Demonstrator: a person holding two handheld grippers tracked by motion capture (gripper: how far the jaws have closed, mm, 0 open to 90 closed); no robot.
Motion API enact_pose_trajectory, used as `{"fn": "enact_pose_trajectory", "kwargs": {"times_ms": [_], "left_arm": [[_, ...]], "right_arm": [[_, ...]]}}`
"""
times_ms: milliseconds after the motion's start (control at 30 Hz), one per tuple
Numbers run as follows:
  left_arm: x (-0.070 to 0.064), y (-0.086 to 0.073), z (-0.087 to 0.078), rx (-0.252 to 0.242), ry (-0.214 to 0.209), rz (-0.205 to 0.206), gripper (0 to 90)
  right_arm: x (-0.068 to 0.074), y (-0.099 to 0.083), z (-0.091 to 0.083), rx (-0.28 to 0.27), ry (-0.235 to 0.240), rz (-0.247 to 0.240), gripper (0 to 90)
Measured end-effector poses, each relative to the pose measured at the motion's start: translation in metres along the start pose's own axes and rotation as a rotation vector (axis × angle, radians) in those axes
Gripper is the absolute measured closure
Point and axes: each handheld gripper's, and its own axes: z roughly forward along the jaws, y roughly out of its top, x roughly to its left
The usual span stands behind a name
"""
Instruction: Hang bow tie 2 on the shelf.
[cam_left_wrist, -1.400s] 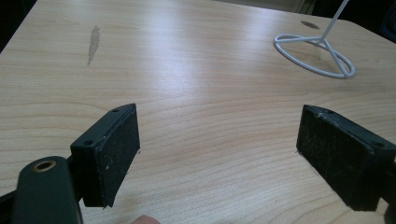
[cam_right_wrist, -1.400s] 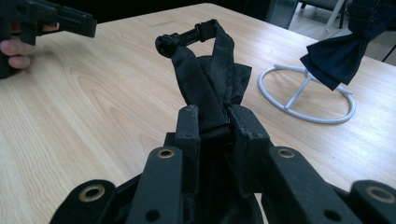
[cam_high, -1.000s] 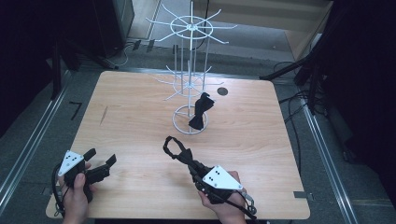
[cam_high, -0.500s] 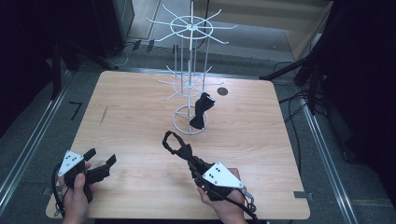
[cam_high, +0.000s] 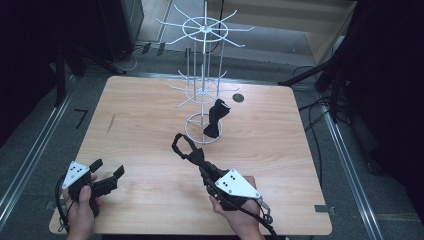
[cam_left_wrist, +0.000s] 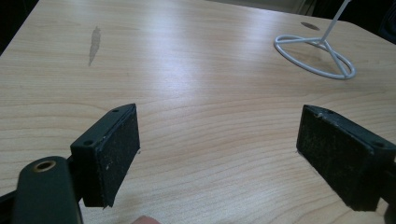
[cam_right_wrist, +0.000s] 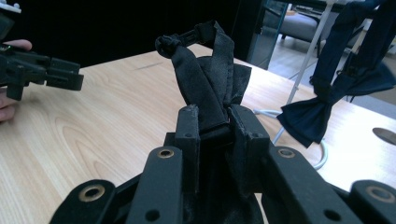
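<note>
**Soft bow tie pinched, rack ahead**

The right gripper (cam_right_wrist: 212, 123) pinches a black bow tie (cam_right_wrist: 205, 79) between its jaws, held above the table (cam_high: 150, 125) just short of the wire rack (cam_high: 202, 95). The tie looks light, limp and silky; its strap loop flops over the jaw tips, so it will likely sag and swing. The knot at the middle seems the firmest place to grip, leaving the loop free to hook on a prong.

The left gripper (cam_high: 102, 179) rests near the table's front left corner, jaws spread wide and empty.

A second bow tie (cam_high: 215, 120) already hangs low on the rack, above the base ring (cam_left_wrist: 314, 56). It and the thin prongs crowd the approach and could snag the loop.
</note>
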Motion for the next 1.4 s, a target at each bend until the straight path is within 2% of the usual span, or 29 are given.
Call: {"fn": "enact_pose_trajectory", "kwargs": {"times_ms": [833,1400], "left_arm": [[0.0,0.0,0.0,0.0,0.0,-0.001,14.1],[0.0,0.0,0.0,0.001,0.0,0.0,14.1]], "right_arm": [[-0.004,0.015,0.002,-0.058,-0.03,-0.003,75.7],[-0.011,0.034,0.0,-0.108,-0.054,-0.002,75.6]]}}
